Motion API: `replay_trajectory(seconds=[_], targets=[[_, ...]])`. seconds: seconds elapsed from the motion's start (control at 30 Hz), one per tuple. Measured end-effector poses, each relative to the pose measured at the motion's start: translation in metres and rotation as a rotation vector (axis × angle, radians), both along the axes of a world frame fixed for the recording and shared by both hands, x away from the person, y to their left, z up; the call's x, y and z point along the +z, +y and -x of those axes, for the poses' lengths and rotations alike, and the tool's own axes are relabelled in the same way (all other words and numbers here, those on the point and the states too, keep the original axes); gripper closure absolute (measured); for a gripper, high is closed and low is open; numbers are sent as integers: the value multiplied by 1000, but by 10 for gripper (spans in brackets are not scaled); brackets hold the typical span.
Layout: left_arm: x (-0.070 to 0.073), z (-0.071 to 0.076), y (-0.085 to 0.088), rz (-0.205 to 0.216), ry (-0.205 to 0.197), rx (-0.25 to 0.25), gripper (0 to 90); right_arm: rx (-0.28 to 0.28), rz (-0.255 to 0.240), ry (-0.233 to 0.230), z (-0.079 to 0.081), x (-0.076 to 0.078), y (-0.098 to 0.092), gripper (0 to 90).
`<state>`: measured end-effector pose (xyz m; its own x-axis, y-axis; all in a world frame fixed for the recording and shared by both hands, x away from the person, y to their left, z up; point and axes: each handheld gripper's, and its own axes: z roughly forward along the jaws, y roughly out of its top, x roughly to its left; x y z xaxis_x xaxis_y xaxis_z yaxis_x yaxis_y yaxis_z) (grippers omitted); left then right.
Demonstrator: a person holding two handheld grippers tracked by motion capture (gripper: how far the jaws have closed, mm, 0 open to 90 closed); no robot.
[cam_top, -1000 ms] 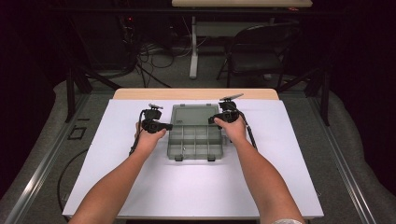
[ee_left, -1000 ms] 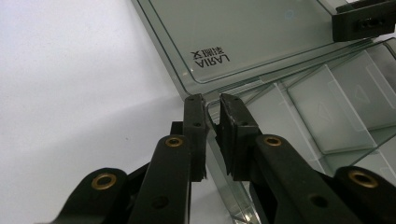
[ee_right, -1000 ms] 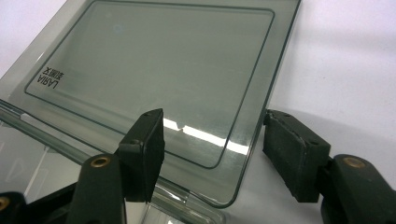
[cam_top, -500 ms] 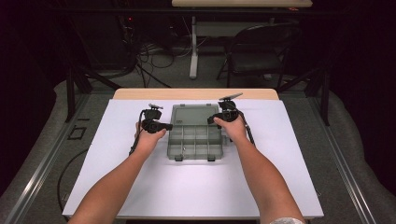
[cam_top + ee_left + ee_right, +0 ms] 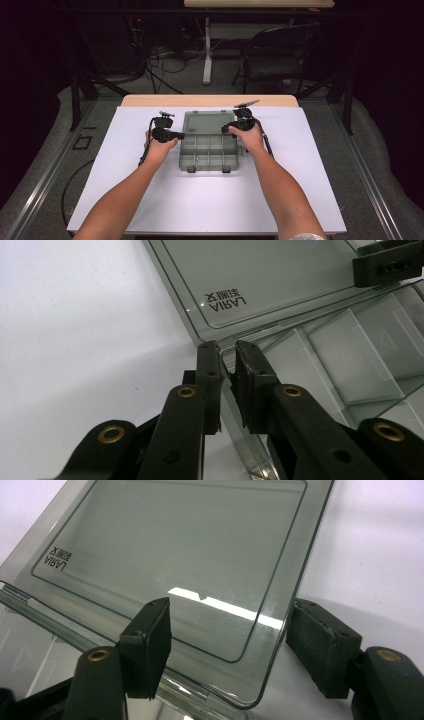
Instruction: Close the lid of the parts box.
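Observation:
A clear grey compartment box (image 5: 209, 152) lies open in the middle of the white table, its lid (image 5: 207, 122) laid back flat on the far side. My left gripper (image 5: 179, 135) is at the box's left side; in the left gripper view (image 5: 227, 347) its jaws are pinched on the thin left wall (image 5: 239, 405) of the base, close to the hinge. My right gripper (image 5: 226, 128) is at the lid's right edge. In the right gripper view (image 5: 230, 610) the jaws stand wide, one over the lid (image 5: 175, 545), the other outside it on the table.
The white table cover (image 5: 300, 165) has free room on all sides of the box. A wooden strip (image 5: 210, 100) marks the far edge. Beyond it stand a dark chair (image 5: 280, 50) and a desk leg (image 5: 206, 50), with cables on the floor.

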<state>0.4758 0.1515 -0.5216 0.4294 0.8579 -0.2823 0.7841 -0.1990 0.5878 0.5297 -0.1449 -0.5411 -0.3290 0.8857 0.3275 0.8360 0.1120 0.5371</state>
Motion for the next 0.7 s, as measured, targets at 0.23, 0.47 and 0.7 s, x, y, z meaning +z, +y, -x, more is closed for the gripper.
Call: replay_trajectory(seconds=[0.23,0.47,0.7], targets=[[0,0,0,0,1,0,814,-5,-2,-18,0,3,-3,408],[0,0,0,-1,0,1,815,-1,10,-35,2,6,-4,447],[0,0,0,-1,-1,2,817,5,15,-43,3,10,-8,504]])
